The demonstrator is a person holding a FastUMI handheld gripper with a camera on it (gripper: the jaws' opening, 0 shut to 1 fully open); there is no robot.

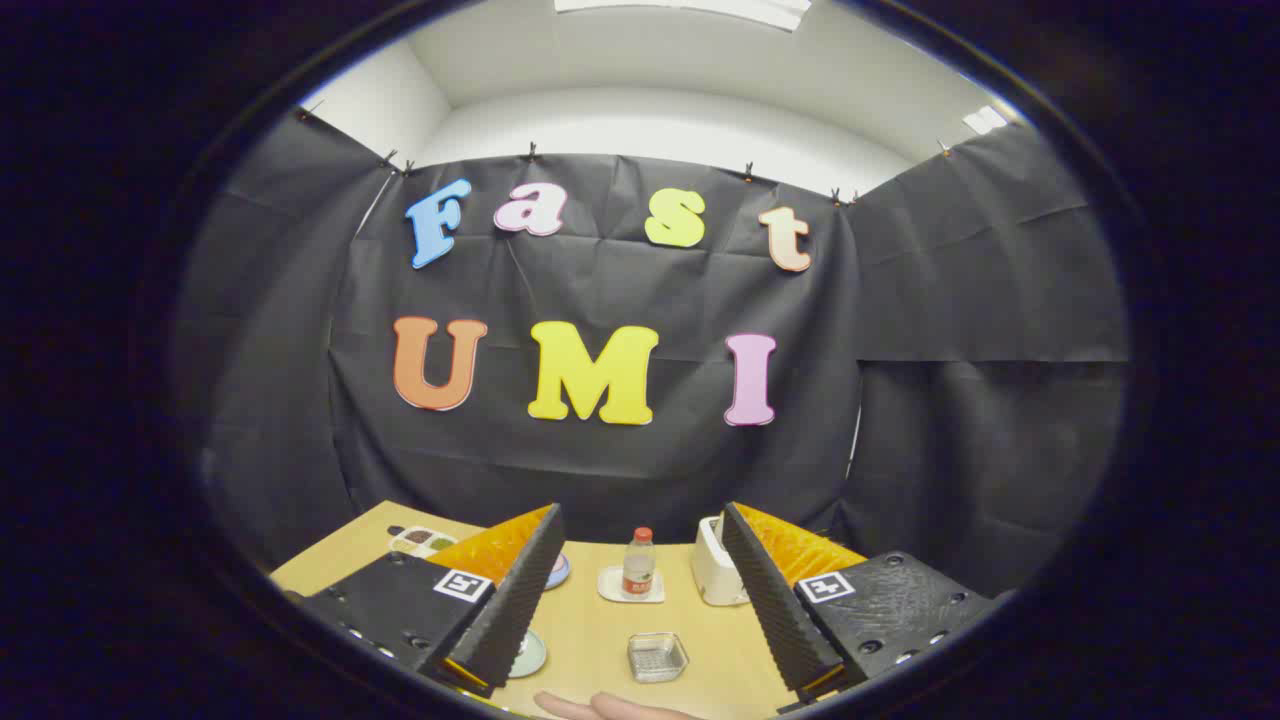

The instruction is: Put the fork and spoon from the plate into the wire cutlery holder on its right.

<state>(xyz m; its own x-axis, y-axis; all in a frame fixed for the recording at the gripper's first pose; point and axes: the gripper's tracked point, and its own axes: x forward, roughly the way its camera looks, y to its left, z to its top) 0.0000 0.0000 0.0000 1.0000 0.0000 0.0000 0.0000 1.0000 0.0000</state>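
**Gripper up high, nothing grabbed**

The wire holder (657,656) sits on the table (590,640), near side, in the gap between the two fingers and closer to the right one. It's a small square mesh basket, and I can't tell if anything is in it. The plate (527,655) is to its left, mostly hidden behind the left finger, just a pale rim peeking out. Fork and spoon: can't make them out from here.

The gripper (635,600) is spread wide open, fingers well apart, holding nothing, up above the table.

Further back, between the fingers, a small bottle (638,562) with a red cap stands upright on a white coaster (630,588). A white toaster (716,576) is right of it, partly behind the right finger. Far left there's a small tray (421,541) with compartments. A bit of a hand (600,707) shows at the near edge.
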